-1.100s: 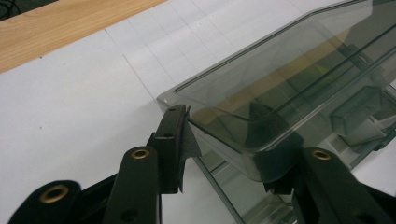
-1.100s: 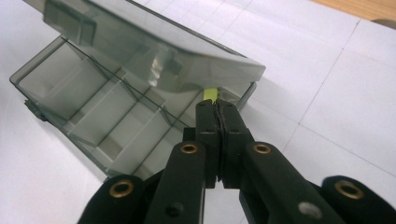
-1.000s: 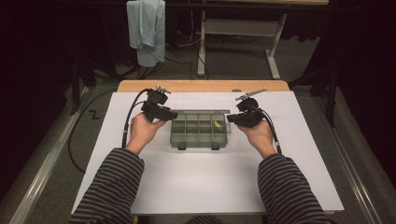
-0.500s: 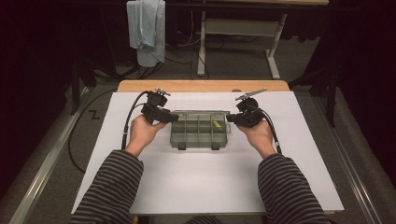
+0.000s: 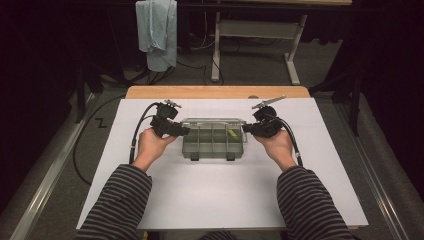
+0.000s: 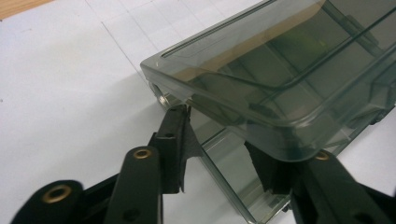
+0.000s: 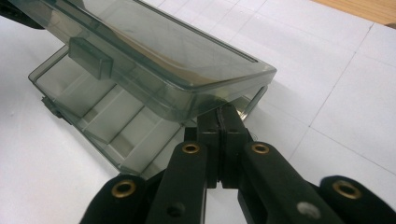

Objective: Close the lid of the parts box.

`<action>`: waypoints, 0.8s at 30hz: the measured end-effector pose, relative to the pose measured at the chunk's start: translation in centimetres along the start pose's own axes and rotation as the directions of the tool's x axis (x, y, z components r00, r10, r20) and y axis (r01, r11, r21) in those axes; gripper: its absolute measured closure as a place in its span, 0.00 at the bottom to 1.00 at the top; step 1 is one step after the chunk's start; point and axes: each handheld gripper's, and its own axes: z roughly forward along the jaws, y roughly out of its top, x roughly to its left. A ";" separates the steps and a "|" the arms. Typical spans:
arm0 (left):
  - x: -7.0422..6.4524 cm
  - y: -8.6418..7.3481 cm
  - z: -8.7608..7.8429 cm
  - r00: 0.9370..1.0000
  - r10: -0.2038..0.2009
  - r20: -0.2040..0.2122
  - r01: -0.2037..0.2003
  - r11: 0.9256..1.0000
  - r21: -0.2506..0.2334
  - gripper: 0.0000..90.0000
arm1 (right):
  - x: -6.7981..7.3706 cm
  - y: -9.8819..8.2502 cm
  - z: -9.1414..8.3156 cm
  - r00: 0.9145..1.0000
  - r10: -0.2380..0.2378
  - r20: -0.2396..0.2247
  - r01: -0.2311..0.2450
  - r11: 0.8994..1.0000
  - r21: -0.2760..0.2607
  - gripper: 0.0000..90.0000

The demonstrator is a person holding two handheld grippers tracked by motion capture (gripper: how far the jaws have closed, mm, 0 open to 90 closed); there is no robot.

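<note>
Your two grippers sit at either end of a smoky transparent compartment box (image 5: pixel 212 139) that rests near the middle of the white sheet (image 5: pixel 220 200) covering the table, a little toward the far side. The box's hinged lid (image 6: pixel 261 70) is raised partway; in both gripper views it tilts up above the divided tray (image 7: pixel 107 116).

Your left gripper (image 5: pixel 172 128) is at the box's left end. Its jaws stand partly apart and have just been closing. In the left gripper view the end wall of the tray (image 6: pixel 229 177) lies between them, one jaw outside the wall, the other inside under the lifted lid. Whether the pads press on that wall you cannot tell from these pictures.

Your right gripper (image 5: pixel 256 128) is at the box's right end. In the right gripper view its jaws are fully together, pad against pad, with nothing between them, and their tips (image 7: pixel 223 116) lie just under the corner of the raised lid, right by the tray's end. Contact with the lid cannot be made out.

From above, a small yellow-green item (image 5: pixel 231 133) lies in one of the tray's right-hand compartments. Beyond the sheet, the bare wooden edge of the table (image 5: pixel 215 92) shows, and a light blue cloth (image 5: pixel 157 30) hangs further back.
</note>
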 end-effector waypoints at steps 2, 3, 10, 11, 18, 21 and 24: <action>0.2 -0.1 -0.1 1.000 -0.006 0.005 0.006 1.000 0.004 0.70 | 0.0 -0.1 0.0 1.000 -0.003 -0.002 0.003 1.000 -0.001 1.00; 0.3 -0.1 -0.1 1.000 -0.007 0.006 0.007 1.000 0.009 0.71 | 0.0 -0.1 0.0 1.000 -0.005 -0.002 0.005 1.000 0.000 1.00; 0.7 -0.4 -0.4 0.999 -0.027 0.021 0.027 1.000 -0.001 0.76 | 0.2 -0.5 0.1 1.000 -0.012 -0.010 0.012 1.000 0.004 1.00; 0.7 -0.5 -0.4 0.999 -0.023 0.024 0.023 1.000 -0.001 0.76 | 0.2 -0.6 0.1 1.000 -0.014 -0.008 0.014 1.000 0.007 1.00; 0.8 -1.0 -0.8 1.000 -0.009 0.029 0.009 1.000 -0.007 0.78 | 0.2 -1.4 0.4 1.000 -0.018 -0.014 0.018 1.000 0.012 1.00; 0.9 -1.2 -0.9 0.999 0.004 0.033 -0.004 1.000 -0.012 0.78 | 0.3 -1.5 0.3 1.000 -0.020 -0.019 0.021 1.000 0.011 1.00; 0.8 -1.4 -1.1 0.999 0.003 0.038 -0.002 1.000 -0.018 0.79 | 0.4 -1.5 0.2 0.999 -0.028 -0.029 0.028 1.000 0.002 1.00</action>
